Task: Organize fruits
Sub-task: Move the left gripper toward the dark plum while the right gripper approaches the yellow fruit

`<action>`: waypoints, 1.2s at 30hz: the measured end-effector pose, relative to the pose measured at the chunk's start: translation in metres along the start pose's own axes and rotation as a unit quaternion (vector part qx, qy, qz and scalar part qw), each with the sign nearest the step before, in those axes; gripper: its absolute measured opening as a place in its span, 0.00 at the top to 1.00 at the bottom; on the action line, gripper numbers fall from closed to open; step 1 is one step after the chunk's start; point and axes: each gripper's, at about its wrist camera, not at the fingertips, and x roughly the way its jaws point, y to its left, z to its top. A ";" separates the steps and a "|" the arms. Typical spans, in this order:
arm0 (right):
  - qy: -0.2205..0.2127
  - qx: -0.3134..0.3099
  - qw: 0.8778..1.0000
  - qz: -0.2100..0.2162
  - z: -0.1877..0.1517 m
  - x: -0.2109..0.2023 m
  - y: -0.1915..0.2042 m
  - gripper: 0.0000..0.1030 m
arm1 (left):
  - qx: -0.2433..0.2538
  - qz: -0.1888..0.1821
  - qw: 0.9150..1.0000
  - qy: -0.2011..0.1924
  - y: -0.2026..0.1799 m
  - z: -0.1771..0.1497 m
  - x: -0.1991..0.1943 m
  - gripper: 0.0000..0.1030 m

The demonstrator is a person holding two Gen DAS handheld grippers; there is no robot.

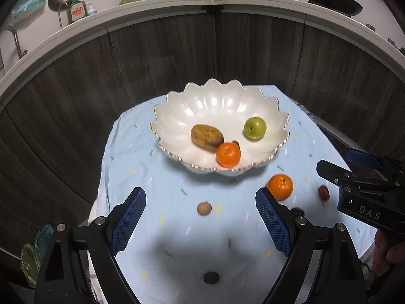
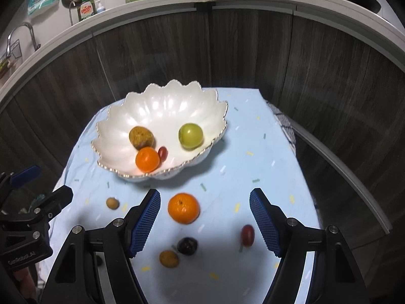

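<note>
A white scalloped bowl (image 1: pixel 177 116) (image 2: pixel 119 126) stands on the light blue cloth. It holds a brown fruit (image 1: pixel 206 135) (image 2: pixel 141 136), a green apple (image 1: pixel 255 128) (image 2: pixel 190 135), an orange (image 1: pixel 228 154) (image 2: pixel 147 159) and a small red fruit (image 2: pixel 163 152). On the cloth lie a second orange (image 1: pixel 281 186) (image 2: pixel 183 208), a small tan fruit (image 1: pixel 204 208) (image 2: pixel 112 203), a red fruit (image 1: pixel 323 192) (image 2: pixel 247 234), a dark plum (image 2: pixel 187 246) and a yellow-brown fruit (image 2: pixel 169 259). My left gripper (image 1: pixel 201 202) is open and empty. My right gripper (image 2: pixel 205 202) is open and empty above the second orange.
A dark round fruit (image 1: pixel 211 277) lies near the cloth's front. Dark wood cabinet fronts (image 1: pixel 152 58) curve behind the table. The counter above holds dishes, pans and a dish soap bottle (image 1: pixel 76 11). A checked cloth (image 2: pixel 286 124) hangs at the table's right edge.
</note>
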 end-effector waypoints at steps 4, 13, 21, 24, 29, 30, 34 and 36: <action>0.008 -0.003 1.000 0.004 -0.011 0.003 0.003 0.29 | -0.002 -0.002 1.000 0.009 -0.001 -0.012 0.002 0.14; 0.020 -0.010 1.000 0.008 -0.033 0.006 0.009 0.29 | -0.002 -0.004 1.000 0.022 -0.001 -0.037 0.005 0.14; 0.036 -0.012 0.999 0.016 -0.053 0.018 0.013 0.29 | 0.004 -0.010 0.999 0.035 -0.003 -0.059 0.013 0.16; 0.041 -0.017 0.999 0.019 -0.058 0.022 0.015 0.29 | 0.005 -0.013 0.999 0.043 -0.004 -0.066 0.017 0.16; 0.048 -0.026 0.998 0.026 -0.064 0.028 0.021 0.29 | 0.005 -0.023 0.998 0.059 -0.004 -0.078 0.025 0.17; 0.048 -0.028 0.998 0.027 -0.066 0.028 0.023 0.29 | 0.004 -0.023 0.998 0.060 -0.004 -0.080 0.026 0.18; 0.055 -0.034 0.997 0.029 -0.071 0.031 0.026 0.29 | -0.003 -0.027 0.997 0.068 -0.002 -0.087 0.031 0.20; 0.057 -0.038 0.997 0.030 -0.074 0.032 0.028 0.29 | -0.009 -0.027 0.997 0.071 0.000 -0.089 0.032 0.21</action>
